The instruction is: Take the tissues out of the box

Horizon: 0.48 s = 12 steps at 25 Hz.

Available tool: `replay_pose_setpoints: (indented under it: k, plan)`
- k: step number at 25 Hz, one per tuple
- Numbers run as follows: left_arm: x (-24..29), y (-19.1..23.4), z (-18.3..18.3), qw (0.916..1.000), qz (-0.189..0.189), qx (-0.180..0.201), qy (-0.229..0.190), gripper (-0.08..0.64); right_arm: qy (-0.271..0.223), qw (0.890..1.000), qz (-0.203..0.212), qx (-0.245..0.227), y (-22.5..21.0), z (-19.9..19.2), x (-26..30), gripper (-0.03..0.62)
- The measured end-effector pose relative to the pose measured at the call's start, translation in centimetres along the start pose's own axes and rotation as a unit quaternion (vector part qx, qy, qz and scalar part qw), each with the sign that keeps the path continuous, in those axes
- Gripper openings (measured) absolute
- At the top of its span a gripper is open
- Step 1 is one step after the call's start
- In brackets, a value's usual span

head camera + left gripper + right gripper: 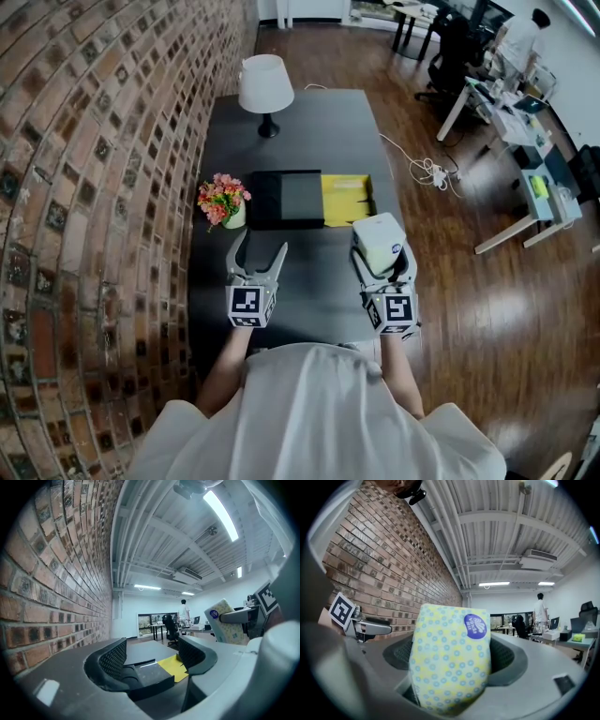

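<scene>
Near the box (284, 199) on the bench (319, 122), head view: the tissue pack (379, 242) is out, held just on the person's side of the box's yellow end. Both forearms reach forward, side by side.

Left gripper view: left gripper (152, 656) fingers spread, empty, pointing toward the box.

Right gripper view: right gripper (450, 667) fingers pinch the pack upright.

Judged step: removal complete. Next, set the pack down beside the box.
</scene>
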<state>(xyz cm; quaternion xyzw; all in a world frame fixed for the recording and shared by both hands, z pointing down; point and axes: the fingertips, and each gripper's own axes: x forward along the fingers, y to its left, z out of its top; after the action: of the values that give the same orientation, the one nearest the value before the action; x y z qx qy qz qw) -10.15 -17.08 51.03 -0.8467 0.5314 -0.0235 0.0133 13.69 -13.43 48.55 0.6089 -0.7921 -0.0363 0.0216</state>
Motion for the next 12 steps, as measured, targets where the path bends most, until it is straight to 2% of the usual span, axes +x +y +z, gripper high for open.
replay_pose_setpoints:
  k: [12]
  plan:
    - [-0.33,-0.20,0.49,1.0000,-0.002,0.001,-0.006,0.330,0.000,1.000,0.007,-0.018,0.69,0.49,-0.30,0.442]
